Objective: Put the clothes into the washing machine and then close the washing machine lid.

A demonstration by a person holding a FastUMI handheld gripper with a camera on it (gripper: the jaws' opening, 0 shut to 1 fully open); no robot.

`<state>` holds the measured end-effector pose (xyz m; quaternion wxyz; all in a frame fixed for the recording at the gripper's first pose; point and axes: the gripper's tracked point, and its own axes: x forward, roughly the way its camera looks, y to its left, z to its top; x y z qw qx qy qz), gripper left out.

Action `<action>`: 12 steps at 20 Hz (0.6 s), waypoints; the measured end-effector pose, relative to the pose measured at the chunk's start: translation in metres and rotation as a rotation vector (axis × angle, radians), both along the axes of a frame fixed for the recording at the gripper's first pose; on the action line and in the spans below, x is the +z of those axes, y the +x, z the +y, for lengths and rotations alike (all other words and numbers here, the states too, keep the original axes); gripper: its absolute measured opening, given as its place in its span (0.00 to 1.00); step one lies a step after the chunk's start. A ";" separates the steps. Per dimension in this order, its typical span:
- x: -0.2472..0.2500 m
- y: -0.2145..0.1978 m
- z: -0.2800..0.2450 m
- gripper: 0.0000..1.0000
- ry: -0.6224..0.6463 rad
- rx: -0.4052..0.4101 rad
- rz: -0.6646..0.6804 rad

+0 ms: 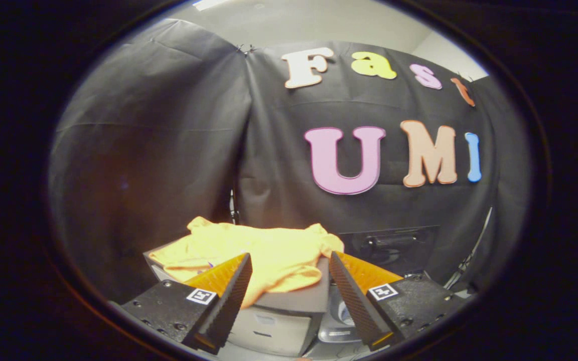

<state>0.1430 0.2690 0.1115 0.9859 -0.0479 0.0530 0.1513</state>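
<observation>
A yellow garment point(259, 253) lies crumpled over the top of a grey box-like stand point(289, 301), just ahead of my fingers and partly between them. My gripper point(289, 261) is open, its two fingers spread wide on either side of the cloth's near edge, touching nothing. To the right of the stand, beyond the right finger, sits the washing machine point(394, 248): a dark raised lid with a handle, and a pale rounded part point(344, 316) low between the stand and the right finger. The tub's inside is hidden.
Black cloth walls close the booth behind and to the left. A cable point(474, 250) runs down the right side by the machine. The stand's pale front panel point(269, 328) faces me below the fingers.
</observation>
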 end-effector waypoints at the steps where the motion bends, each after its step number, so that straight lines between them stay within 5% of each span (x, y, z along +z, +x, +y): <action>1: 0.004 0.008 0.013 0.95 -0.011 0.002 0.002; 12: -0.059 0.098 0.104 0.96 -0.054 -0.062 0.275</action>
